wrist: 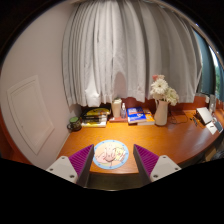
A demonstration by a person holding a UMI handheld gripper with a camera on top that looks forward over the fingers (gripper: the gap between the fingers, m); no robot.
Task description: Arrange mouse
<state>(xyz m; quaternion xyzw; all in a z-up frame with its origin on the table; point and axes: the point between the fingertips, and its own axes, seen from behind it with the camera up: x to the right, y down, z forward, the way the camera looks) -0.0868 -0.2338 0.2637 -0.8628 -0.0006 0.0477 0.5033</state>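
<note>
Curtains (pixel 120 50) close off the far side of the room from top to table level. The table (pixel 185 135), orange-brown wood, runs left to right beneath them. Along its far edge stand a stack of books (pixel 95 117) at left, a cup (pixel 117 107) near the middle, and a vase (pixel 161 112) of pale flowers at right. On the near part of the table lies a round, pale disc (pixel 110 153) with a pink and blue pattern. It sits just ahead of the tool (pixel 112 165) and in line with the gap between the fingers. The tool is released: its fingers stand wide apart with nothing between them, and neither touches the disc. The mouse cannot be picked out with certainty. If present, it most likely rests on or at the disc, but its outline does not separate from the pattern, so its position is recorded as undetermined. Handling judgement, from the task alone: a mouse is light, rigid and smooth-shelled, so it may slip under a loose pinch. Its buttons and wheel are the delicate parts. The advised hold is across the two flanks at mid-body, low down, with the fingers clear of the top. Colour, form and any cord cannot be told here.
</note>
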